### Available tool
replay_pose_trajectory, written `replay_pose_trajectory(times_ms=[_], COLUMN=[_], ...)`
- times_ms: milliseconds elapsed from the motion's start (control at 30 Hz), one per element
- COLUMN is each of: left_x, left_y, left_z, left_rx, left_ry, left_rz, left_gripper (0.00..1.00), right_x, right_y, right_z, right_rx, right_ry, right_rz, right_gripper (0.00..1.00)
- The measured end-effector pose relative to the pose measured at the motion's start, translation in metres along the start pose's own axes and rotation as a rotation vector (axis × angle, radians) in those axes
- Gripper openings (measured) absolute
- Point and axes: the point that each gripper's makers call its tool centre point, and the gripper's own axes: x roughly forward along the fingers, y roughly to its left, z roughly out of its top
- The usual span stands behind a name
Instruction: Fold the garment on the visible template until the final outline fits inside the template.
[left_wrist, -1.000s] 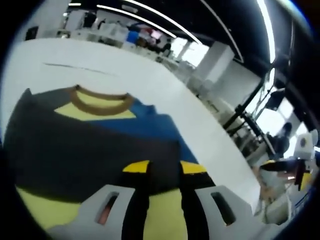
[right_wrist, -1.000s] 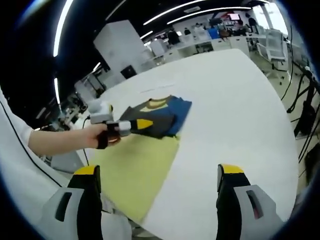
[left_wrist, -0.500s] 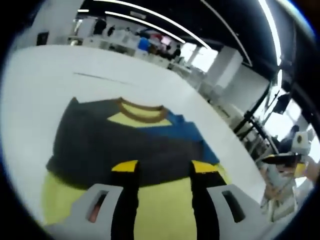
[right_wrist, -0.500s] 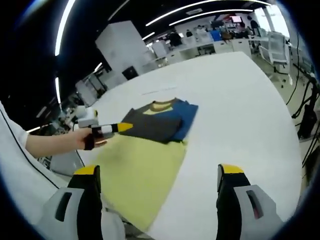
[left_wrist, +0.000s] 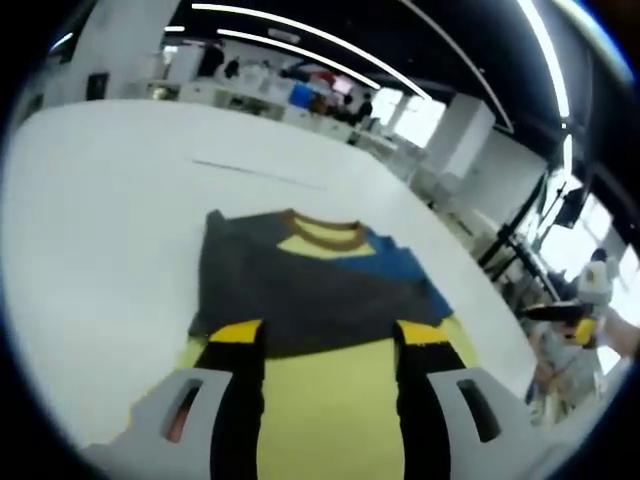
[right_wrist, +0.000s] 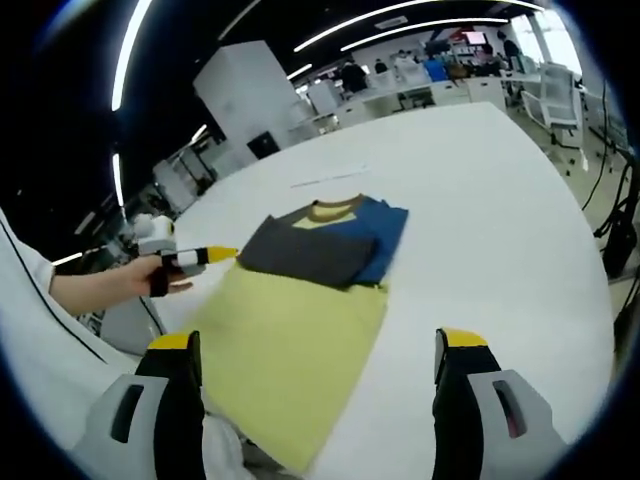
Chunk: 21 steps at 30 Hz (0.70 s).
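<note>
Already folded small, the shirt (right_wrist: 325, 240) lies at the far end of the yellow template (right_wrist: 290, 345) on the white table (right_wrist: 480, 180), blue sleeve side jutting toward the template's edge. Left gripper (left_wrist: 330, 335) hovers just short of the shirt's near hem, jaws apart, gripping nothing. Right gripper (right_wrist: 315, 345) hangs well back over the template, jaws wide, nothing between them. Risk, as a guess: blue edge spilling past the outline if nudged sideways, or layers sliding apart under a careless tug at the hem.
</note>
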Motion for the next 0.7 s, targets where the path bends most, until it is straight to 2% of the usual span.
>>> replay_pose_trajectory(times_ms=[233, 500, 700], left_x=[-0.033, -0.066, -0.092], left_y=[0.022, 0.037, 0.042], left_z=[-0.009, -0.014, -0.016], left_rx=[0.008, -0.008, -0.028], left_ry=[0.029, 0.046, 0.048], left_rz=[0.037, 0.062, 0.076], left_gripper=[0.55, 0.67, 0.76], right_x=[0.008, 0.009, 0.002], right_y=[0.005, 0.009, 0.008], right_z=[-0.005, -0.004, -0.003], right_rx=[-0.019, -0.027, -0.025], right_ry=[0.027, 0.032, 0.025], right_rz=[0.009, 0.019, 0.010], right_gripper=[0.96, 0.96, 0.96])
